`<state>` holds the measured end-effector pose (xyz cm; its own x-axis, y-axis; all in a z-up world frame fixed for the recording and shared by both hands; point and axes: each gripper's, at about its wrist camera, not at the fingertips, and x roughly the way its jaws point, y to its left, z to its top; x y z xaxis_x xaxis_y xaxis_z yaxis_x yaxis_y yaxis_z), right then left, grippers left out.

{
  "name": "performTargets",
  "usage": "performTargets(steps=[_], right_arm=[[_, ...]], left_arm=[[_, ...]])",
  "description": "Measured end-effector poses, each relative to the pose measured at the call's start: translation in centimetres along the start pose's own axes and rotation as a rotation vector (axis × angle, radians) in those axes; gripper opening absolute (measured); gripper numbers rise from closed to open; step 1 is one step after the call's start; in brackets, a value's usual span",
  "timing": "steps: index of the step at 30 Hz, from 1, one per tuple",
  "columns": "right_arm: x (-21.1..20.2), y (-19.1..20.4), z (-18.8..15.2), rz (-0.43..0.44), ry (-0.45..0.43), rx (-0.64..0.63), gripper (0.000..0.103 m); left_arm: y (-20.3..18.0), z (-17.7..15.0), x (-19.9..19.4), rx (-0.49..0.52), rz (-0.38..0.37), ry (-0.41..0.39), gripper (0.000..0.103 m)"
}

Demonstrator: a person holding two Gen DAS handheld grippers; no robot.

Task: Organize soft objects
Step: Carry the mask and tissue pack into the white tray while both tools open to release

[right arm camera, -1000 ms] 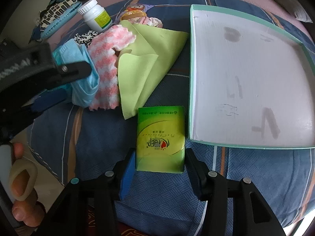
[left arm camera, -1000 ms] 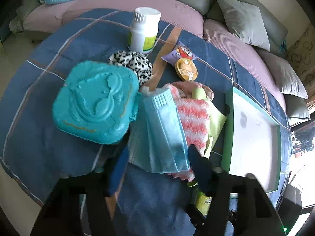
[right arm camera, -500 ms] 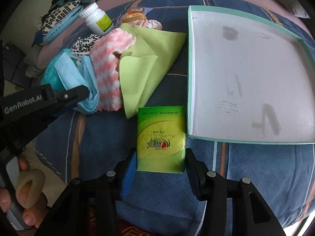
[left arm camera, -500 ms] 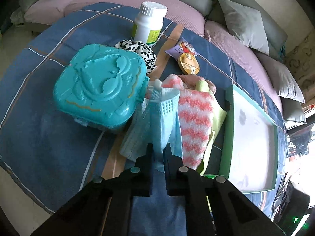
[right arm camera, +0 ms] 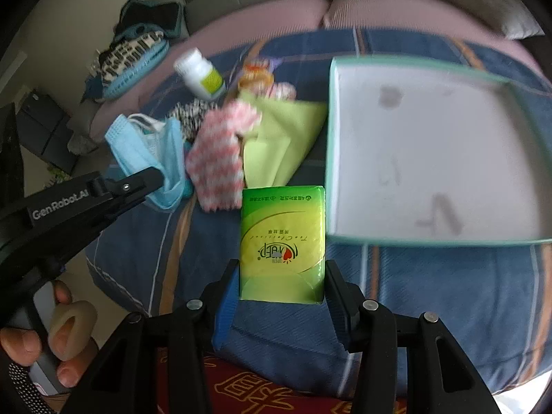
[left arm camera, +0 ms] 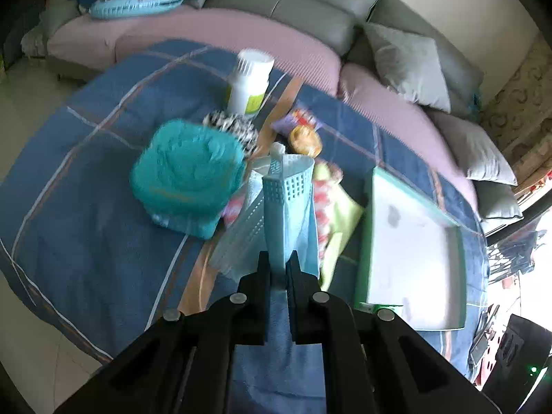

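Left gripper (left arm camera: 278, 269): clamped on the blue mask (left arm camera: 286, 203), lifted off the blanket (left arm camera: 86, 241).
Right gripper (right arm camera: 281, 283): jaws pressing the tissue pack (right arm camera: 283, 241) near the tray (right arm camera: 331, 145).

"GenRobot.AI" on left tool (right arm camera: 157, 181)

Grey sofa (left arm camera: 310, 7), pale floor (left arm camera: 31, 110)
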<state>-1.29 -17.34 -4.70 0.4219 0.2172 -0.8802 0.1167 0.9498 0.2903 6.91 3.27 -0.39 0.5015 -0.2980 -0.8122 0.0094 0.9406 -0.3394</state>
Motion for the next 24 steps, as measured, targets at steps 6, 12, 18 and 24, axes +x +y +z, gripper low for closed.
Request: performTargets(steps=[6, 12, 18, 24], right_arm=[[-3.4, -2.0, 0.8, -0.05, -0.111, 0.046, 0.05], [-4.7, -7.1, 1.4, -0.169, -0.155, 0.17, 0.05], [-5.7, -11.7, 1.1, -0.269, -0.179, 0.27, 0.05], [-5.9, -14.1, 1.0, -0.32, -0.188, 0.327, 0.05]], left_arm=[[-3.2, 0.7, -2.7, 0.079, -0.049, -0.074, 0.008], [-6.5, -0.2, -2.1, 0.17, -0.083, -0.063, 0.008], [-9.5, -1.7, -0.4, 0.249, -0.1, -0.022, 0.008], [-11.7, -2.7, 1.4, 0.308, -0.105, 0.016, 0.008]])
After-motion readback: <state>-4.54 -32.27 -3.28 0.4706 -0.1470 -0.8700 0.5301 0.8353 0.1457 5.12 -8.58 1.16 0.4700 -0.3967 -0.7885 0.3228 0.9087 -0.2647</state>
